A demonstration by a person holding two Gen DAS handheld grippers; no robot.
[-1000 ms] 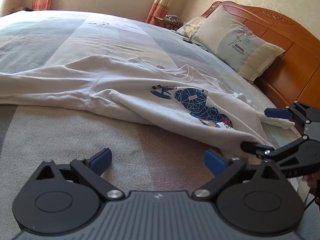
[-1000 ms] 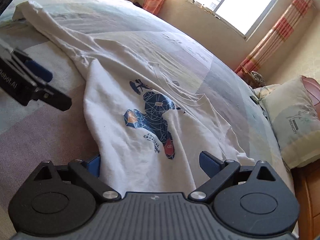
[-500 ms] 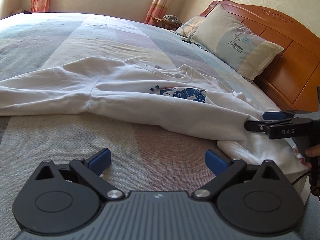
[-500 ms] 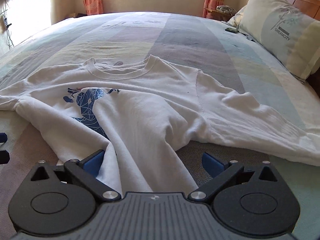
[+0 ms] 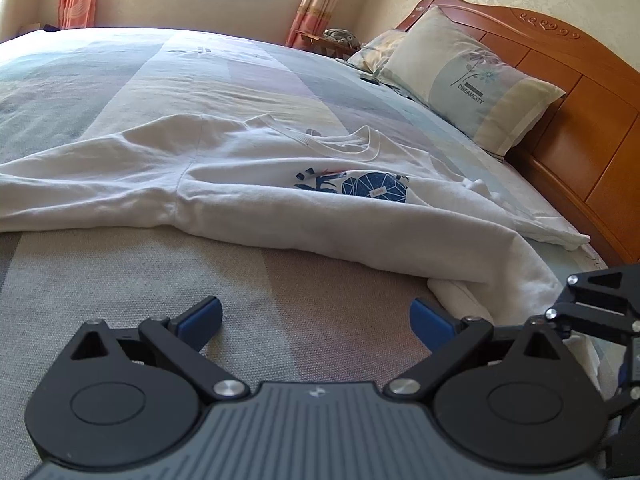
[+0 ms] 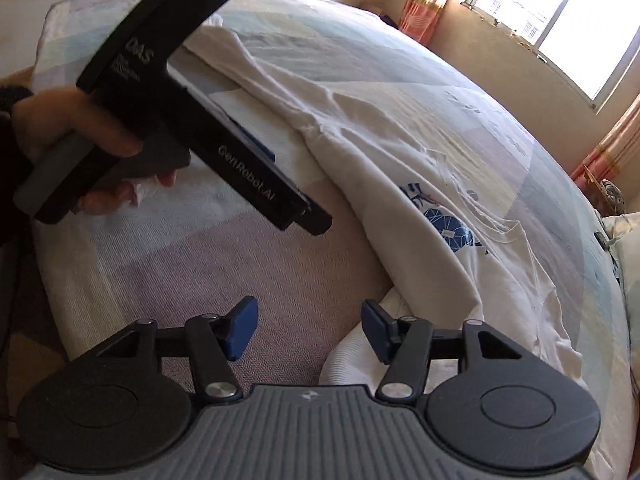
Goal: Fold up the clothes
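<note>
Only my right wrist view shows the hand (image 6: 80, 128) holding the left gripper (image 5: 316, 320). White sweatshirt (image 5: 280, 196) lies mid-frame across the bed (image 5: 200, 80), sleeve running left. Both grippers' jaws are spread, right gripper (image 6: 308, 332) empty.

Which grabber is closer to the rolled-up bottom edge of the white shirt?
Right. The right gripper has one finger against the shirt's rolled hem; the left gripper sits beside it over bare bedspread.

Pillow (image 5: 476, 80) against headboard (image 5: 568, 92); curtains (image 5: 76, 0), window (image 6: 560, 12).
</note>
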